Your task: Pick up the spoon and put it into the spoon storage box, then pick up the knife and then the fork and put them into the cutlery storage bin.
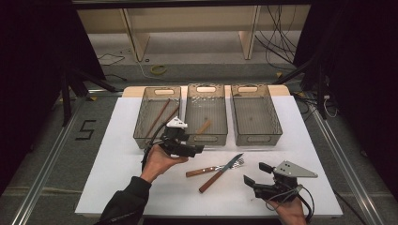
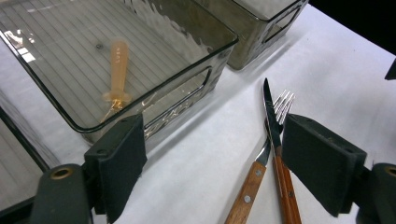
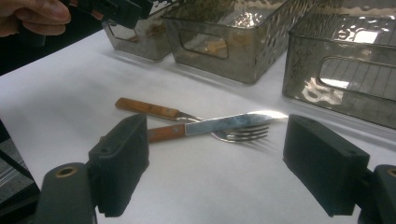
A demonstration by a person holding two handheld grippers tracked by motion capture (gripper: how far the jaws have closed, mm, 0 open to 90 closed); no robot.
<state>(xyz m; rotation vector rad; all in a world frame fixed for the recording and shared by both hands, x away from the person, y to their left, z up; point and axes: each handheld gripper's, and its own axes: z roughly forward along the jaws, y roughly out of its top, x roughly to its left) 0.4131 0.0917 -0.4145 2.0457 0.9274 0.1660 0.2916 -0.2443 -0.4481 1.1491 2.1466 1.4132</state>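
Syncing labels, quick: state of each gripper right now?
Left gripper: open, nothing between the jaws; the knife and fork lie on the table ahead.
Right gripper: open, holding nothing.

A big number 5 [image 1: 86,130] is made of dark tape on the grey floor [image 1: 56,154], to the left of the white table [image 1: 117,159]. In the left gripper view, the small orange thing [image 2: 117,70] in the see-through box [image 2: 187,70] has tiny raised letters, too blurry to read.
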